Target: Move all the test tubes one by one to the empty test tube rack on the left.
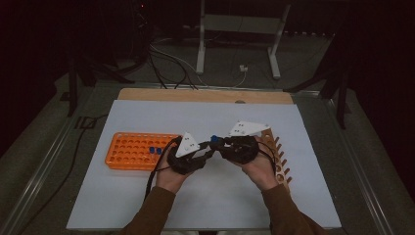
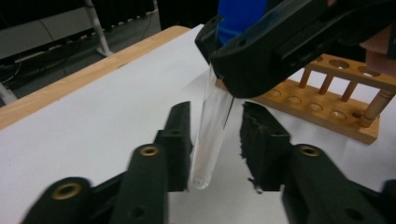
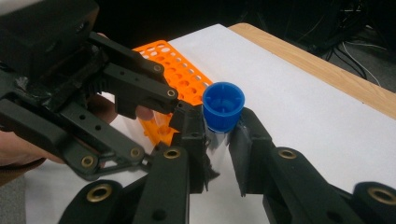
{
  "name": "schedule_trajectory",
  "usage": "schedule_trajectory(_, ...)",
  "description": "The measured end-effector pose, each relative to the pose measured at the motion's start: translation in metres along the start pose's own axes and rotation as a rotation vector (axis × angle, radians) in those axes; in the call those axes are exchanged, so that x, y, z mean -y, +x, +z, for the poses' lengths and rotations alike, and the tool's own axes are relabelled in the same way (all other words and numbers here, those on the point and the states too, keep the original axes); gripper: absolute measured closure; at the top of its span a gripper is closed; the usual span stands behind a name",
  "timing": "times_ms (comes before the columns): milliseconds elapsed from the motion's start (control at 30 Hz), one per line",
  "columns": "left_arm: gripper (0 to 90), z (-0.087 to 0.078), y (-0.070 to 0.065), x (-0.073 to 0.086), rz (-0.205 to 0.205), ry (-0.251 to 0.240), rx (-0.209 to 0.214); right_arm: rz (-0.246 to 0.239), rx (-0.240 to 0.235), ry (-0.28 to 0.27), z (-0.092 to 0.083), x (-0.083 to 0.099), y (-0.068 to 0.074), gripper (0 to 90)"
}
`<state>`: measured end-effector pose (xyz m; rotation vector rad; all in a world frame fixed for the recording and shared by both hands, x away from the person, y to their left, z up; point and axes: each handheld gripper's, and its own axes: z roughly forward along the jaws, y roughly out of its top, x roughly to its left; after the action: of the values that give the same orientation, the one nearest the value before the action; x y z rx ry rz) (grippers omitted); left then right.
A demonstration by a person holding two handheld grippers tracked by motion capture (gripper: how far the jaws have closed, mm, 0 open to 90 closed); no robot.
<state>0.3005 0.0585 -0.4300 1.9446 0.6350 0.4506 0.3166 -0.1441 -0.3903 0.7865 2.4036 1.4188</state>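
Item: handover above the mid desk [image 1: 147, 205]. My left tongs [image 2: 215, 140] stand narrow round the glass test tube [image 2: 212, 135], pads not yet pressing. My right tongs [image 3: 217, 140] clamp it below its blue cap [image 3: 224, 106]. Seat the left grip before releasing. Beyond: orange rack [image 1: 132, 151] left, wooden rack [image 1: 280, 159] right.

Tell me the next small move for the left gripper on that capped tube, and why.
Probably close the left gripper the last bit onto the test tube. The right gripper clamps it just under the blue cap, while the tube's lower end sits between the left jaws with a gap on one side.
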Motion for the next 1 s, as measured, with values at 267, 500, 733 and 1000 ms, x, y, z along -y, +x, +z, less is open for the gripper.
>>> schedule_trajectory(267, 76.2, -0.001, 0.0, 0.0, 0.017, 0.002, -0.002, 0.006, -0.008, 0.001, 0.001, 0.001, -0.001, 76.7)
schedule_trajectory(500, 77.8, 0.0, -0.001, 0.0, 0.017, 0.006, 0.004, 0.008, -0.013, 0.006, 0.002, 0.001, -0.002, 75.9)
schedule_trajectory(733, 78.0, -0.001, 0.003, 0.0, -0.008, 0.008, -0.005, 0.022, -0.032, 0.0, -0.002, 0.003, -0.006, 58.5)
schedule_trajectory(1000, 78.0, -0.004, 0.005, 0.001, -0.02, 0.005, -0.014, 0.028, -0.021, -0.024, -0.01, 0.004, -0.009, 30.4)
